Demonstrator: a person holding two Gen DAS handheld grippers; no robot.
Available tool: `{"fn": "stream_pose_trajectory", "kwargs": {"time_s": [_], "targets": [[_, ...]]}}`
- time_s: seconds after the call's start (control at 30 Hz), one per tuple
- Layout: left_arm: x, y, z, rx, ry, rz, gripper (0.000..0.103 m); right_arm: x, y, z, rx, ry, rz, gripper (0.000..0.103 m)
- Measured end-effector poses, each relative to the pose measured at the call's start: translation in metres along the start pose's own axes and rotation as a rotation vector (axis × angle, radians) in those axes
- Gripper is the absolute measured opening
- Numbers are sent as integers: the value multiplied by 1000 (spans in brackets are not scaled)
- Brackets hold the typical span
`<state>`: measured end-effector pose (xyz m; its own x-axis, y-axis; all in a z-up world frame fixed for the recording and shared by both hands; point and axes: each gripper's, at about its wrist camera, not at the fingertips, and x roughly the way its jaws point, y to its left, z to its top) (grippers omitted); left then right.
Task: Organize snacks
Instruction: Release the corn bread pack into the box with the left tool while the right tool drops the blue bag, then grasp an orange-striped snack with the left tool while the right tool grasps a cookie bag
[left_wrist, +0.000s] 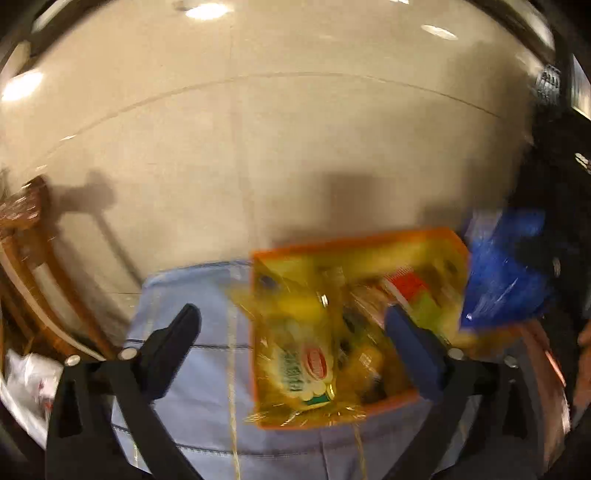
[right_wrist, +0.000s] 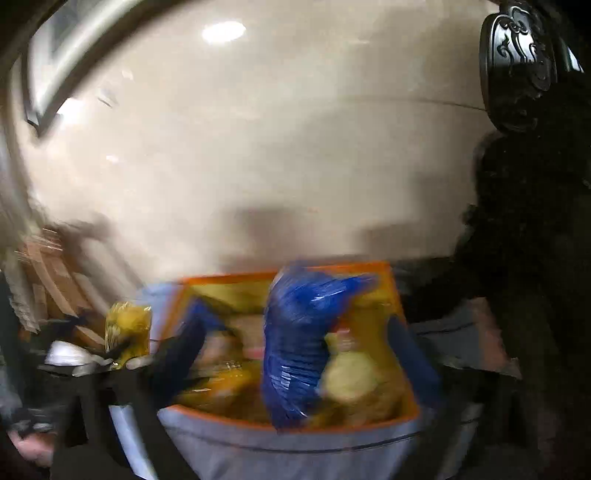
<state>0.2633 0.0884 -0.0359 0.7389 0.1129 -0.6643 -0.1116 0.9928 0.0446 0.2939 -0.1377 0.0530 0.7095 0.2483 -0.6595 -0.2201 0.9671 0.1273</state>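
Black left gripper with angular struts, silver screw heads at the joints, one finger padded blue. Right gripper likewise black, blurred, blue-padded.

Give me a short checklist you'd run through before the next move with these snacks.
1. Left tongs open: ok, fingers spread wide.
2. Yellow packet fully inside the orange bin: cannot tell; it overlaps the near rim and is blurred.
3. Right tongs open: ok, fingers apart.
4. Blue bag settled in the bin: cannot tell; it crosses the near rim.
5. Sharp view for aiming: not ok, both cameras are smeared.
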Motion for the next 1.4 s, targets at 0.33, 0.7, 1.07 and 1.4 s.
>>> {"fn": "stream_pose_trajectory", "kwargs": {"time_s": [0.33, 0.7, 1.07, 1.4], "targets": [[-32, 11, -100, -9, 185, -143, 99, -33, -73, -124, 231, 206, -28, 99], [-74, -38, -258, 226, 341, -183, 99, -81, -82, -270, 135, 410, -180, 99], [-59, -61, -305, 318, 364, -288, 79, -56, -90, -314, 101, 465, -235, 77], [-98, -34, -259, 187, 390, -394, 18, -111, -80, -280, 205, 379, -169, 50]]}}
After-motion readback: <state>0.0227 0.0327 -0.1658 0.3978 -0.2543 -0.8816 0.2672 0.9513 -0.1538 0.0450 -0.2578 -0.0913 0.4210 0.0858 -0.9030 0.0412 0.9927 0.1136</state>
